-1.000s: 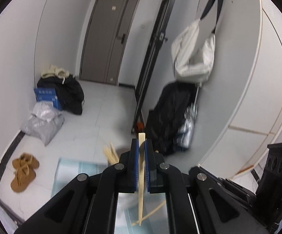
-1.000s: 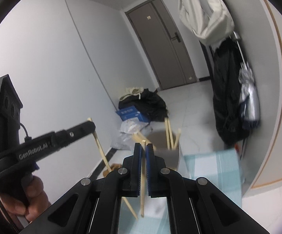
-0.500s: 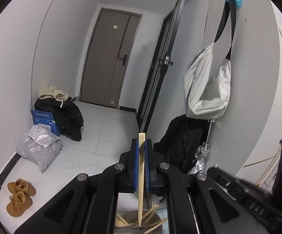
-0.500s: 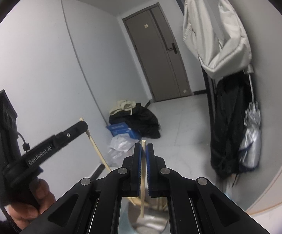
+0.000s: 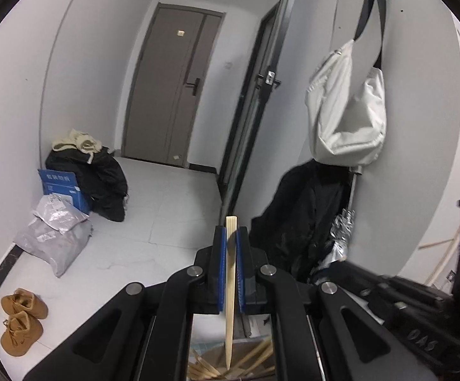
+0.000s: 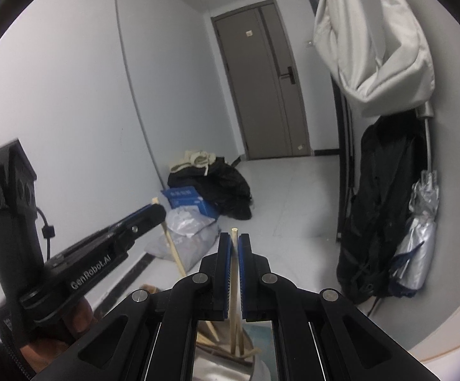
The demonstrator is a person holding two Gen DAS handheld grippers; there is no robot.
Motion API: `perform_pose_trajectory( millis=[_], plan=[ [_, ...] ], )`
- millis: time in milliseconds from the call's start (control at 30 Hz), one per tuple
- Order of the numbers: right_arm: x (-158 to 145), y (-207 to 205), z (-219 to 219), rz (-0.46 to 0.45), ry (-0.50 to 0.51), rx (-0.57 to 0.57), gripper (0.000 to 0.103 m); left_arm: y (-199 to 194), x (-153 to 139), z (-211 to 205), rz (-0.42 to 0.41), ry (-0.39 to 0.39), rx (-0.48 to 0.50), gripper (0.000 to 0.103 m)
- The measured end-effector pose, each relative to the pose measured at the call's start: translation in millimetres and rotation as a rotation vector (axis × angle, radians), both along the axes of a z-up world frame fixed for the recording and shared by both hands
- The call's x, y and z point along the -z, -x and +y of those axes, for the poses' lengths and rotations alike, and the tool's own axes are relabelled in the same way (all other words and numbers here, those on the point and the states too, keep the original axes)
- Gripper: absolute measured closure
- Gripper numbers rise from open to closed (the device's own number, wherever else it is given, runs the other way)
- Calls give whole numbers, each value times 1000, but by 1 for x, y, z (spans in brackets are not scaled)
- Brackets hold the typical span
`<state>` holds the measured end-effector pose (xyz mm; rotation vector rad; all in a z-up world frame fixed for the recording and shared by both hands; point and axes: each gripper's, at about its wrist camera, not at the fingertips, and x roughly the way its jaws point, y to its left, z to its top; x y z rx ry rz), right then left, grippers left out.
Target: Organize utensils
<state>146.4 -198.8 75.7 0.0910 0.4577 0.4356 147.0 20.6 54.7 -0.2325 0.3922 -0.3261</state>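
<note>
My left gripper is shut on a pale wooden chopstick that stands nearly upright, pointed end down. Its tip hangs just over a cup of several chopsticks at the bottom edge. My right gripper is shut on another chopstick, whose lower end reaches down among the sticks in the metal cup. In the right wrist view the left gripper shows at the left with its chopstick, held by a hand. The right gripper's black body fills the lower right of the left wrist view.
A grey door closes the hallway. A white bag, a black coat and a folded silver umbrella hang on the right wall. A blue box, grey bags and brown shoes lie left.
Both grippers have travelled until the cup, earlier ahead on the table, sits right under their fingers. Each has stayed shut on its chopstick, and the two sticks' lower ends now hang at the cup's mouth.
</note>
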Motion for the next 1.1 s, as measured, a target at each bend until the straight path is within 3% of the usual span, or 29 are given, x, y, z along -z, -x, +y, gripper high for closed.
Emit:
perform_pose_trajectory(
  millis=[133, 233, 567, 667, 733, 800, 933, 1100],
  plan=[
    [19, 1, 6, 24, 15, -22, 99, 17, 3, -8, -46, -59, 40, 101],
    [33, 1, 8, 52, 18, -34, 99, 27, 10, -12, -36, -93, 73, 101],
    [65, 9, 7, 162, -8, -57, 96, 23, 30, 0, 172, -79, 106, 101],
    [60, 21, 0, 148, -36, -49, 88, 32, 24, 3, 197, -79, 73, 84],
    [55, 34, -8, 119, -65, -35, 80, 40, 22, 5, 196, -59, 63, 53],
    [51, 48, -16, 98, -98, -24, 68, 50, 13, 6, 180, -59, 24, 39],
    [42, 76, -25, 51, -130, -5, 67, 70, -2, 7, 175, -62, -49, 28],
    [32, 119, -36, -24, -174, 8, 51, 96, -9, 9, 143, -74, -117, 18]
  ],
)
